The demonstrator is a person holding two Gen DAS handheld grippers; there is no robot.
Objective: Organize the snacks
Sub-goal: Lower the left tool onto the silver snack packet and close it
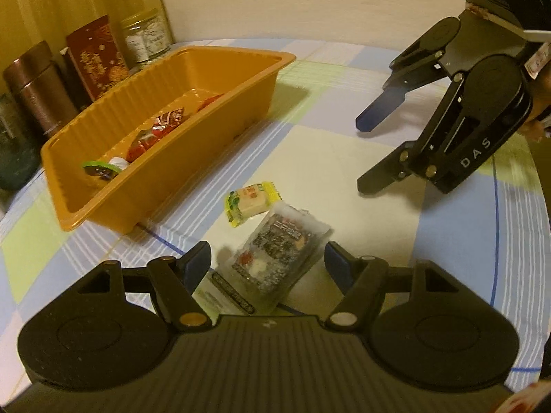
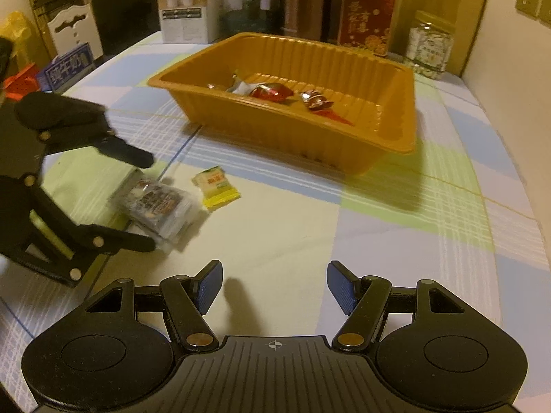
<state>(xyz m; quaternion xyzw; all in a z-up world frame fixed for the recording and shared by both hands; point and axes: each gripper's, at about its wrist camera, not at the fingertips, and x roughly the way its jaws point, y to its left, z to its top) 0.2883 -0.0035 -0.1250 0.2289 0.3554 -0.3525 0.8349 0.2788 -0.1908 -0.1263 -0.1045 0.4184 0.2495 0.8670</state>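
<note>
Surface: checked tablecloth (image 2: 396, 227); orange tray (image 2: 385, 144) upper centre.
Left gripper (image 1: 267, 258): your fingers wide, flanking the clear snack packet (image 1: 275, 258).
Right gripper (image 2: 273, 284): wide, empty.
Right view only: white box (image 2: 186, 7) upper left.

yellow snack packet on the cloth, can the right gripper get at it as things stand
Probably yes: the right gripper is open, and bare tablecloth lies between it and the yellow snack packet. The left gripper straddles only the neighbouring dark packet.

An orange tray (image 2: 396, 110) holds red-wrapped sweets (image 2: 270, 91). The surface (image 2: 378, 241) wears a blue, green and cream check. One packet (image 2: 216, 186) is yellow.
</note>
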